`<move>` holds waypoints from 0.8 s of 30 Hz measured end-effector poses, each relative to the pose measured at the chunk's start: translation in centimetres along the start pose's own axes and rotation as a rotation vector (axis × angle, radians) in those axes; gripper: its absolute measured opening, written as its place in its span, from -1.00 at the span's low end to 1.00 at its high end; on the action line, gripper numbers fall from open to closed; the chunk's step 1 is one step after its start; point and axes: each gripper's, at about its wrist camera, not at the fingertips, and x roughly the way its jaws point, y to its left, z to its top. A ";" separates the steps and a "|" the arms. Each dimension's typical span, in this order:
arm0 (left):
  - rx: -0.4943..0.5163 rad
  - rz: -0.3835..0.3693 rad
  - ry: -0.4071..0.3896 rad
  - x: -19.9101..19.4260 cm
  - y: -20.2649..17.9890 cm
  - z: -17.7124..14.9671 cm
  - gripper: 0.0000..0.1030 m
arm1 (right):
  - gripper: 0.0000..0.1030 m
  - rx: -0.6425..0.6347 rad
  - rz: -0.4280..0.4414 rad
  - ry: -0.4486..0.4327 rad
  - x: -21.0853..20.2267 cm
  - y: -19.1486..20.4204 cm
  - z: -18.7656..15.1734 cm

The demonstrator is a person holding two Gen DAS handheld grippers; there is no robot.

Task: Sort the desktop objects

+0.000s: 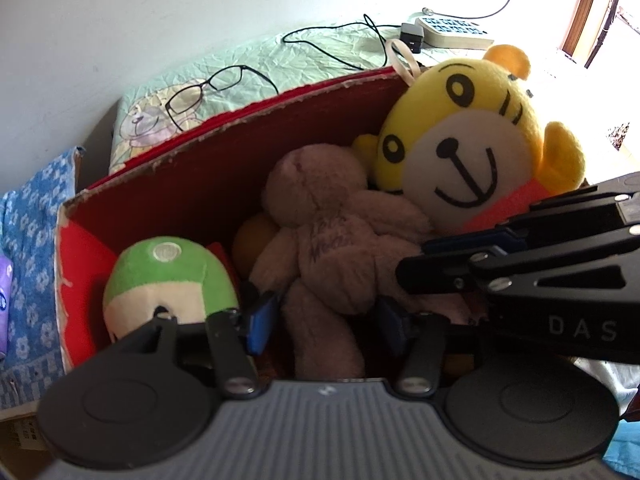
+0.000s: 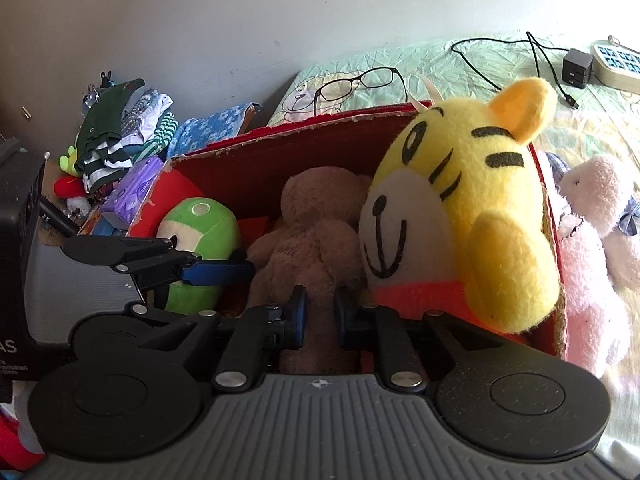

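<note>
both hand-held grippers hang over the red cardboard box: the left hand-held gripper gapes wide, the right hand-held gripper stands narrowly parted, each astride the brown plush bear's leg without clamping it. the bear lies lengthwise, head toward the far wall, between a green-and-cream plush ball and a yellow plush tiger.
</note>
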 end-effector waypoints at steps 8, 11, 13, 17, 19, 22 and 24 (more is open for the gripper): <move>-0.007 0.025 0.005 0.1 -0.1 0.1 0.15 | -0.71 0.033 0.009 -0.026 0.4 -0.5 -0.5; -0.003 0.035 0.010 0.2 -0.3 0.1 0.12 | -0.71 0.036 0.012 -0.050 0.4 -0.7 -0.7; -0.001 0.038 0.016 0.3 -0.5 0.2 0.09 | -0.71 0.038 0.012 -0.059 0.4 -0.7 -0.8; -0.003 0.043 0.024 0.5 -0.5 0.3 0.08 | -0.70 0.043 0.012 -0.082 0.4 -0.7 -1.0; -0.004 0.045 0.025 0.5 -0.5 0.3 0.08 | -0.70 0.046 0.015 -0.091 0.4 -0.8 -1.0; -0.010 0.050 0.028 0.4 -0.7 0.3 0.10 | -0.70 0.051 0.018 -0.094 0.5 -0.9 -1.0; -0.015 0.054 0.031 0.4 -0.6 0.3 0.13 | -0.70 0.056 0.019 -0.095 0.5 -0.9 -1.0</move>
